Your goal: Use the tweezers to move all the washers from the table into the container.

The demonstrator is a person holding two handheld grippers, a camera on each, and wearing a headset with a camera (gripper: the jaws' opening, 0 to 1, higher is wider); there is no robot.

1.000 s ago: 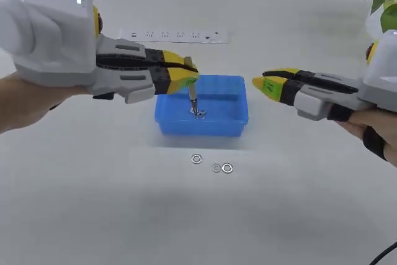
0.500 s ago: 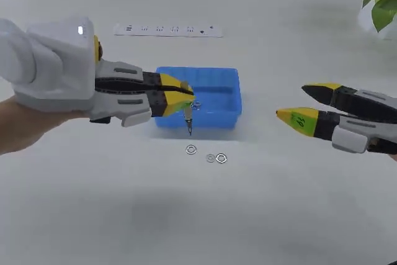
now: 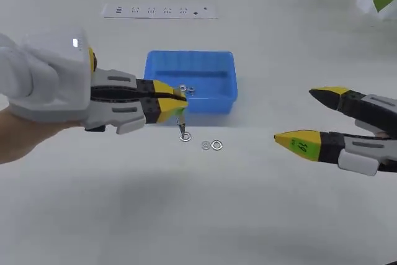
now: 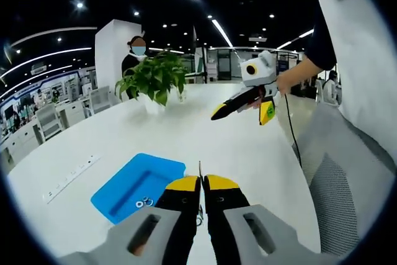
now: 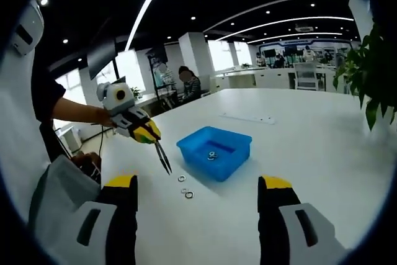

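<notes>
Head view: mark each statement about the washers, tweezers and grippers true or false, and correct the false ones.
1. The left gripper is shut on the tweezers. True.
2. The right gripper holds a washer. False: its jaws stand open with nothing between them.
3. Three washers lie on the table. True.
4. The container is empty. False: a few washers already lie inside it.
5. The tweezers' tips hang over the container. False: they point down at the leftmost washer on the table, in front of the container.
</notes>
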